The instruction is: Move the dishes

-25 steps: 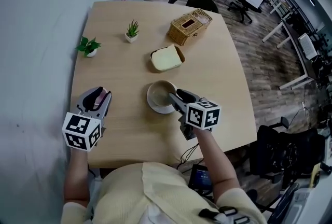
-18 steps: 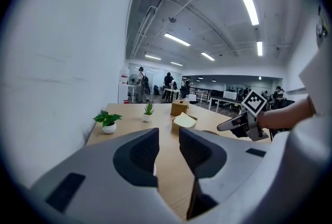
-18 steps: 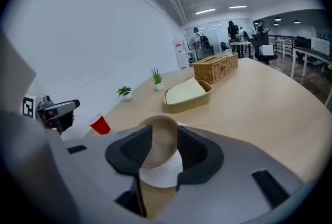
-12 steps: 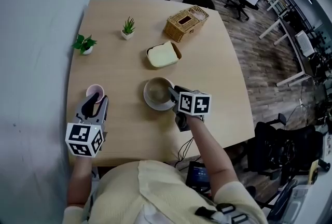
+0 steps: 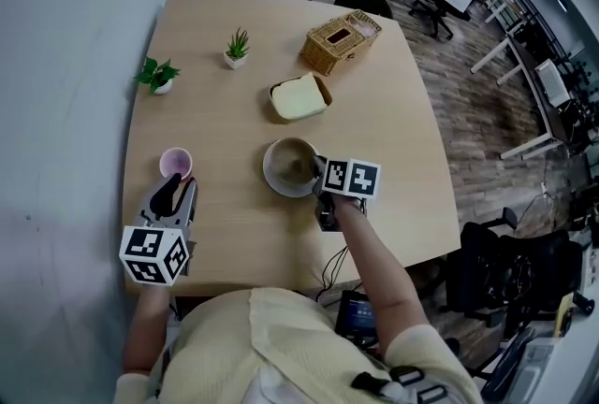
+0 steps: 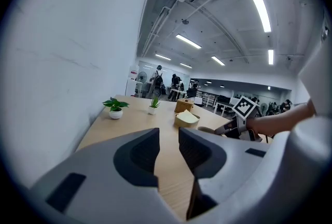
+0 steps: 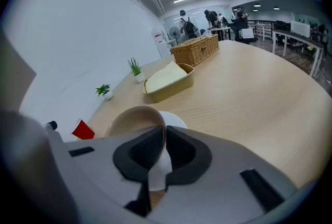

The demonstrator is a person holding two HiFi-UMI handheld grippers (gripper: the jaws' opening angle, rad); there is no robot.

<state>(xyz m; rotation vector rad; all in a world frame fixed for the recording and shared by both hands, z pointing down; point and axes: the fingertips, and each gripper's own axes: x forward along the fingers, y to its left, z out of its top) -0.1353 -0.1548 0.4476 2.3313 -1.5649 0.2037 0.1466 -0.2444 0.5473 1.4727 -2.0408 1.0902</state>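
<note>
A bowl (image 5: 286, 165), beige inside and white outside, sits at the table's middle. My right gripper (image 5: 316, 172) is shut on its right rim; in the right gripper view the rim of the bowl (image 7: 132, 115) runs between the pads of the right gripper (image 7: 165, 143). A small pink cup (image 5: 175, 161) stands upright on the table at the left. Just behind it, my left gripper (image 5: 172, 194) is apart from the cup. The left gripper (image 6: 167, 150) shows a narrow gap between its jaws, with nothing in it.
A yellow rectangular dish (image 5: 299, 98) lies beyond the bowl, with a wicker basket (image 5: 342, 41) farther back. Two small potted plants (image 5: 237, 48) (image 5: 157, 76) stand at the back left. A wall runs along the left edge of the table (image 5: 398, 145). A chair stands behind it.
The pink cup left my left gripper and now stands on the table; that gripper drew back toward me. The right gripper stayed at the bowl's right rim.
</note>
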